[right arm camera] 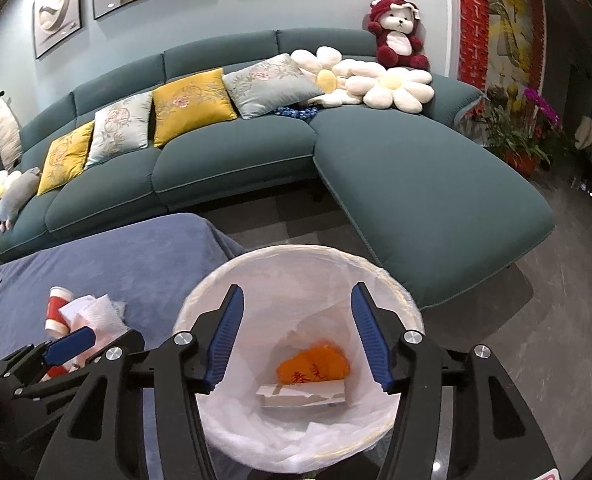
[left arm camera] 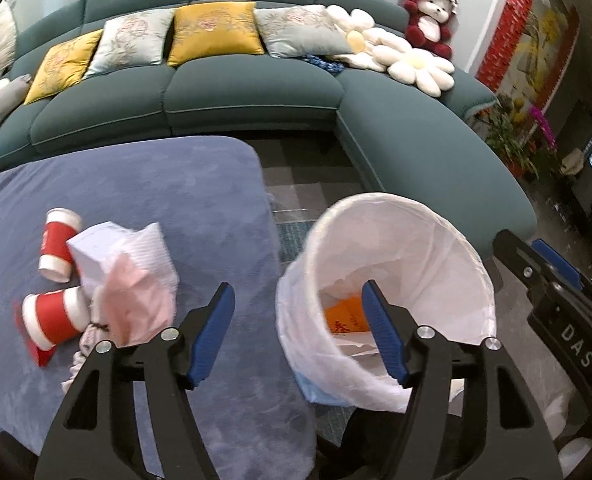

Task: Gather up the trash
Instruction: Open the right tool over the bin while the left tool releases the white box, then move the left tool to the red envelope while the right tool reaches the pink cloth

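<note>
Living room with a long teal sofa [right arm camera: 232, 168] curving along the far wall, lined with yellow and pale blue cushions [right arm camera: 192, 106], two white daisy pillows [right arm camera: 399, 88] and a red-and-white plush bear [right arm camera: 395, 36] at its corner. Foreground left: a low table under a blue-grey cloth [left arm camera: 136, 192]. Just beside the table's right edge stands a round bin lined with a thin white bag [right arm camera: 407, 300], its mouth wide; at the bottom lie an orange wrapper with red characters [right arm camera: 311, 366] and a flat whitish packet [right arm camera: 301, 396] under it. On the cloth, near the left edge, the remaining trash forms one loose heap: two red paper cups with white bands [left arm camera: 58, 244] lying on their sides, a small white box [left arm camera: 96, 248], ribbed white tissue [left arm camera: 152, 248] and a crumpled pink sheet [left arm camera: 136, 308], all touching or overlapping. Left gripper [left arm camera: 297, 330] hangs over the table edge and bin rim, blue-padded jaws apart, nothing between them. Right gripper [right arm camera: 296, 336] is above the bin mouth, jaws likewise apart and empty.
</note>
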